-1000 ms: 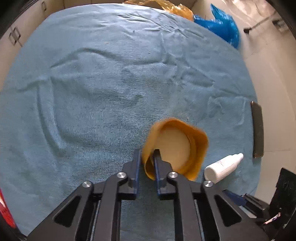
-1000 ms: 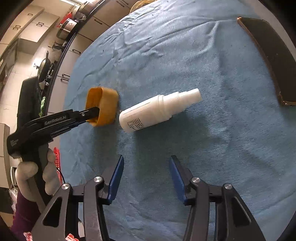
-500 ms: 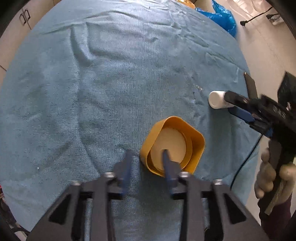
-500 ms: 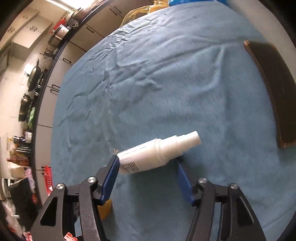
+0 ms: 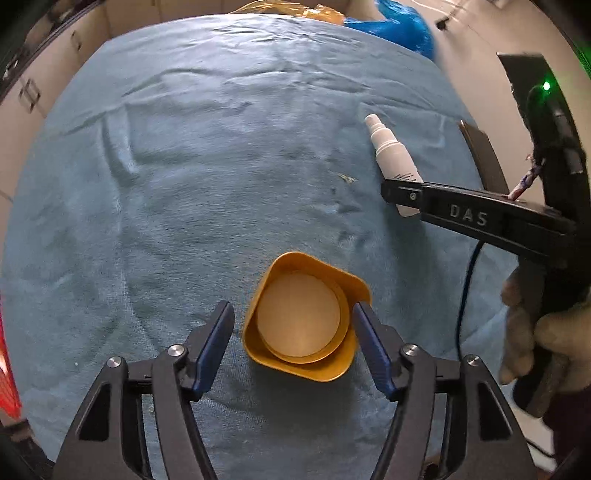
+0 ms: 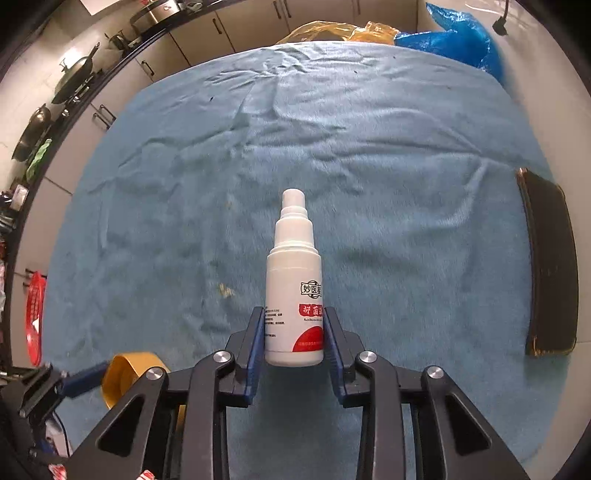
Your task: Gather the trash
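A yellow plastic cup (image 5: 304, 321) lies on the blue towel (image 5: 203, 184), its opening facing the camera. My left gripper (image 5: 295, 325) is open, one finger on each side of the cup, apart from it. The cup also shows at the lower left of the right wrist view (image 6: 129, 373). My right gripper (image 6: 294, 325) is shut on a white spray bottle (image 6: 294, 288) with a red label, nozzle pointing away. The bottle shows in the left wrist view (image 5: 393, 155), with the right gripper (image 5: 399, 194) at its base.
A dark flat strip (image 6: 550, 266) lies at the towel's right edge. Yellow bag (image 6: 332, 31) and blue bag (image 6: 454, 37) sit beyond the far edge. Kitchen cabinets (image 6: 221, 26) stand behind, a red basket (image 6: 35, 314) at the left.
My left gripper let go of the cup's rim and opened around the cup. My right gripper moved onto the spray bottle and closed on it; the bottle now points away.
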Demonstrator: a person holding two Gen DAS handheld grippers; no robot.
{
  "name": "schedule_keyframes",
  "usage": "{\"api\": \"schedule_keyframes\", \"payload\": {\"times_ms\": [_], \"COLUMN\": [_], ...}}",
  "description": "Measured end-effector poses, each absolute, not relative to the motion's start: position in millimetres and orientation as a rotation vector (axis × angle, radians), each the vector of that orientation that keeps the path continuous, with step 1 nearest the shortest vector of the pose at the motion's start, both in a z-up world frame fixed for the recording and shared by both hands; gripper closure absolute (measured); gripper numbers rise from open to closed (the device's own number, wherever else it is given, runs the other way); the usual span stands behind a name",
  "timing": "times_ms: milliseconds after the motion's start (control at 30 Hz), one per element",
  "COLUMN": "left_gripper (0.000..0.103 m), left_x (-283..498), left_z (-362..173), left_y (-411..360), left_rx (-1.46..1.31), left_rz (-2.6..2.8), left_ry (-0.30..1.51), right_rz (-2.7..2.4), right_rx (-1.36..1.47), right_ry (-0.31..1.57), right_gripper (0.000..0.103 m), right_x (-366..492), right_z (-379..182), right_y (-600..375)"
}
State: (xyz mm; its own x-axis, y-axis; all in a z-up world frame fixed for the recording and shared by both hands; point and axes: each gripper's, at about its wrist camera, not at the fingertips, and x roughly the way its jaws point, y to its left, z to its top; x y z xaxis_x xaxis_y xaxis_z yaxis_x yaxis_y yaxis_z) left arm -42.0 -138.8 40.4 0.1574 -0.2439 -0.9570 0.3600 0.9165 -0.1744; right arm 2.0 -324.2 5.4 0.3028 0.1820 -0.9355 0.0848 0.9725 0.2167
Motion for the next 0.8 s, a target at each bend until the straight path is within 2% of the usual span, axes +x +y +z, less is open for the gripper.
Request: {"api": "schedule_keyframes", "payload": {"times_ms": [133, 200, 267, 433, 567, 733, 800], "left_gripper": [0.036, 0.025, 0.022, 0.022, 0.022, 0.022, 0.022], "left_x": [-41, -30, -24, -26, -34, -50, -54], "left_z": [32, 24, 21, 21, 26, 39, 44], "left_y": [-144, -152, -150, -156, -155, -148, -144], "left_rx": [0.114, 0.089, 0.054, 0.037, -0.012, -0.056, -0.057], "left_rz": [-0.423, -0.413, -0.402, -0.413, -0.429, -0.449, -0.445], "left_ry": [1.373, 1.373, 1.369, 1.395, 1.393, 1.350, 1.328], "right_rz": [0.078, 0.083, 0.088, 0.081, 0.095, 0.101, 0.103], "right_rx": [0.252, 0.256, 0.253, 0.260, 0.339, 0.318, 0.317], "right_ry": [1.274, 1.271, 1.262, 1.255, 1.251, 1.246, 1.243], "right_gripper": [0.070, 0.070, 0.070, 0.069, 0.061, 0.058, 0.052], "right_x": [-21, -32, -41, -41, -34, -34, -34], "right_z": [7, 6, 6, 7, 5, 5, 6], "right_y": [-333, -336, -338, -335, -341, -336, -333]}}
